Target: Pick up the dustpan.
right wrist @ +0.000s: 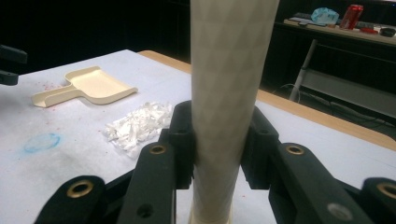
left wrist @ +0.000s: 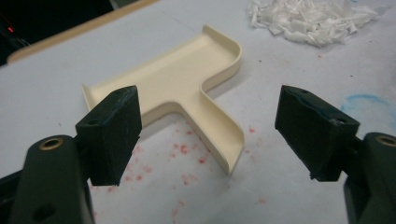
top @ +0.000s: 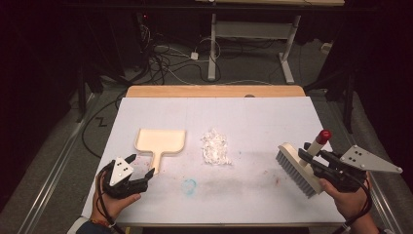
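White tabletop [top: 263,195], wide, with a wooden strip along the far edge and faint red specks and a blue smudge near the near edge.

On the right side, near the right edge: brush [top: 298,168], cream block with grey bristles, lifted and tilted, bristles pointing toward the near-left; handle with a red tip pointing to the far right. Seen up close in the right gripper view as a pale handle [right wrist: 229,93] standing straight between the black jaws.

Left of the middle: cream dustpan [top: 159,141], lying flat, open mouth toward the far edge, short handle toward the near edge. In the left gripper view the same dustpan [left wrist: 187,93] just beyond the jaws, its handle end between them but not touched.

Near the centre, just right of the dustpan and apart from it: small heap of white paper shreds [top: 216,146], also visible at the top of the left gripper view [left wrist: 308,21] and in the right gripper view [right wrist: 137,123].

Right gripper [top: 319,163], held by a hand at the near-right corner, jaws clamped tight on the brush handle from both sides.

Left gripper [top: 141,165], held by a hand at the near-left corner, jaws wide apart, holding nothing, just short of the dustpan handle.
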A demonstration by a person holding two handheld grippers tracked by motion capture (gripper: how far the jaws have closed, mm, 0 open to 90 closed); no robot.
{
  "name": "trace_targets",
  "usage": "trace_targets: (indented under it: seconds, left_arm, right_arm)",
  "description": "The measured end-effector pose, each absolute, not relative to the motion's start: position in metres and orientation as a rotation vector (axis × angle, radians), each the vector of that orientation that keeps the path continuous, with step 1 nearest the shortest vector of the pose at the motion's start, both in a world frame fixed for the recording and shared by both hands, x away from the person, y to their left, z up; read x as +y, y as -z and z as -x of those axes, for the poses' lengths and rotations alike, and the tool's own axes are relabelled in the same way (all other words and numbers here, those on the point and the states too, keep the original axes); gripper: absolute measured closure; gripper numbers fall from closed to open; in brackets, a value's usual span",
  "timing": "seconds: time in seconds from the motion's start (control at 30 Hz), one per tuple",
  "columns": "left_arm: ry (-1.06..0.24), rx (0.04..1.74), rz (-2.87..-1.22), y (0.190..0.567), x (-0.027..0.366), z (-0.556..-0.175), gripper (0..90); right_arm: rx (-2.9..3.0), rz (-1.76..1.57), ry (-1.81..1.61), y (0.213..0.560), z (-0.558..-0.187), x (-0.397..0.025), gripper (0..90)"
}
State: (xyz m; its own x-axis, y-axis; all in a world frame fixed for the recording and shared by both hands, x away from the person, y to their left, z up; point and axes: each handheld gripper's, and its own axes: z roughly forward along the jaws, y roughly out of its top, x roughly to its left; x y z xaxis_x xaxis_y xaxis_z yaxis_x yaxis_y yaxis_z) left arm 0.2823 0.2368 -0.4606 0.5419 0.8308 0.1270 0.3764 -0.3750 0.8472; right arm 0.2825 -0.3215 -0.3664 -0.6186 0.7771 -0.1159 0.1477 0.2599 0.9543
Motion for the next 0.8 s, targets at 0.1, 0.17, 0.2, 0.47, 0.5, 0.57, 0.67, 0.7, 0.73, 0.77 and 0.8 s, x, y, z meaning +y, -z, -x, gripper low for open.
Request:
trace_targets:
  seconds: [0.1, 0.17, 0.2, 0.47, 0.5, 0.57, 0.67, 0.7, 0.73, 0.77, 0.8]
  left_arm:
    - [-0.689, 0.988, -2.007, 0.462, 0.236, -0.281, 20.6]
    - [-0.678, 0.998, -2.006, 0.463, 0.236, -0.281, 20.6]
    - [-0.667, 1.010, -2.009, 0.463, 0.236, -0.281, 20.6]
    - [-0.487, 1.196, -1.968, 0.468, 0.236, -0.282, 18.6]
    - [-0.466, 1.268, -1.973, 0.471, 0.235, -0.286, 18.7]
    - [-0.431, 1.307, -1.953, 0.473, 0.233, -0.291, 19.3]
    - [-0.393, 1.349, -1.969, 0.477, 0.225, -0.304, 19.6]
    - [-0.390, 1.357, -1.985, 0.479, 0.221, -0.309, 20.2]
    - [-0.390, 1.357, -1.985, 0.479, 0.221, -0.309, 20.5]
    - [-0.404, 1.375, -2.010, 0.481, 0.213, -0.322, 20.8]
    - [-0.411, 1.388, -2.020, 0.482, 0.210, -0.328, 21.5]
  right_arm:
    - [1.948, -0.833, -1.374, 0.367, -0.283, -0.321, 70.2]
    - [1.952, -0.828, -1.369, 0.366, -0.283, -0.320, 70.2]
    - [1.951, -0.828, -1.369, 0.366, -0.283, -0.319, 70.2]
    - [1.955, -0.825, -1.368, 0.365, -0.289, -0.316, 70.2]
    - [1.974, -0.820, -1.376, 0.366, -0.291, -0.314, 70.2]
    - [1.982, -0.816, -1.364, 0.368, -0.294, -0.313, 70.2]
    - [1.988, -0.821, -1.349, 0.369, -0.296, -0.310, 70.2]
    - [1.992, -0.818, -1.350, 0.369, -0.297, -0.310, 70.2]
    - [1.990, -0.819, -1.349, 0.369, -0.297, -0.309, 70.2]
    - [1.991, -0.818, -1.346, 0.369, -0.297, -0.309, 70.2]
    - [1.993, -0.820, -1.342, 0.370, -0.298, -0.309, 70.2]
